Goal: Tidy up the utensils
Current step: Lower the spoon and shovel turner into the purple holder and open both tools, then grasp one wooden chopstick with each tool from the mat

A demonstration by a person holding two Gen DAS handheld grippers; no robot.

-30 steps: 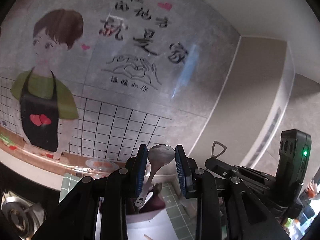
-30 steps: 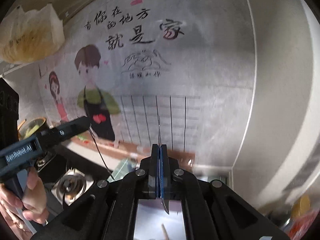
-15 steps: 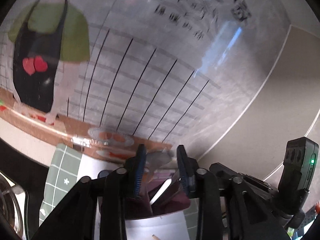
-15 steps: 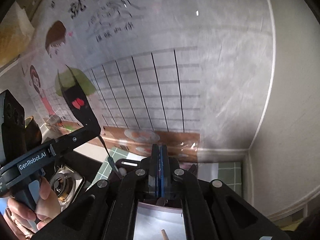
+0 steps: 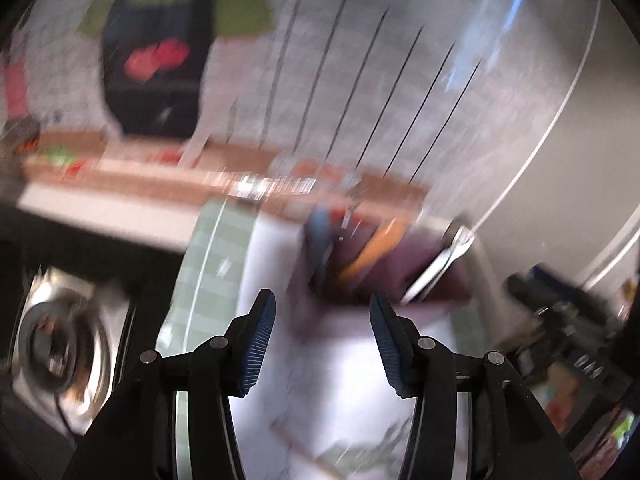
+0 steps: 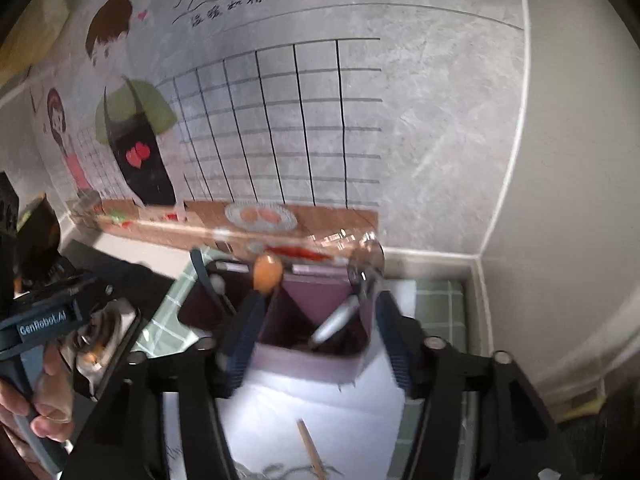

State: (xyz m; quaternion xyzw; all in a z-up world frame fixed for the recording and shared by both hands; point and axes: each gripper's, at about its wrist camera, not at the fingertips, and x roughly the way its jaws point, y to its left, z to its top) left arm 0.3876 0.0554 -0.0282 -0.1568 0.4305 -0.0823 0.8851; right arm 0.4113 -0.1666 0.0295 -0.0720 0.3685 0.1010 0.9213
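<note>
Both claws just opening, nothing pinched.

Left gripper [image 5: 322,340] spread, lower centre.

Right gripper [image 6: 314,342] spread wide, straddling purple utensil holder [image 6: 316,354], centre frame.

Metal spoon [image 6: 340,320] stands in holder's right compartment, likely just released.

Chopstick [image 6: 310,448] on white paper [image 6: 340,412], unsorted.

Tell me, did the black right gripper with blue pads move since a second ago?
Yes. The right gripper has dipped down: the cartoon wall picture slid up its view, and the purple utensil holder now sits between its blue pads, which have just been opening, empty.
</note>
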